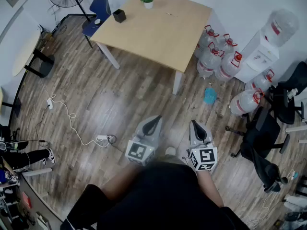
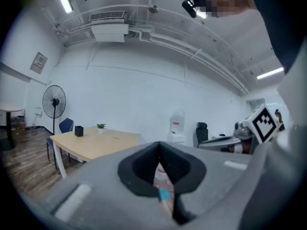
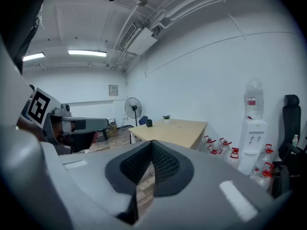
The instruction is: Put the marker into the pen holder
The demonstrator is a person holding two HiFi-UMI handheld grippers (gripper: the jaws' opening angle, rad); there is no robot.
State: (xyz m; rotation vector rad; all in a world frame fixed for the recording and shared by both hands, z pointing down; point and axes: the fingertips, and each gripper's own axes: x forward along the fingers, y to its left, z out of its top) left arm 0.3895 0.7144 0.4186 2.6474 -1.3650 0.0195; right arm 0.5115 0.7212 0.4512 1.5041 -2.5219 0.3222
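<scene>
You held left tool (image 1: 154, 120) and right tool (image 1: 195, 125) pressed together, empty, low by body, likely because bench (image 1: 158, 40) stood far. Faint marker (image 1: 170, 14) lay there, well apart from holder (image 1: 119, 16).

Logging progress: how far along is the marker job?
Nothing done yet. Both the left gripper and right gripper are shut, empty, well short of the table. On it are the pen holder and a thin item, maybe the marker. Grasping and inserting it remain.

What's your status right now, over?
Both shut, empty: left tongs, right tongs. Far off: pen holder on wooden table. Can't spot marker. Path looks open.
</scene>
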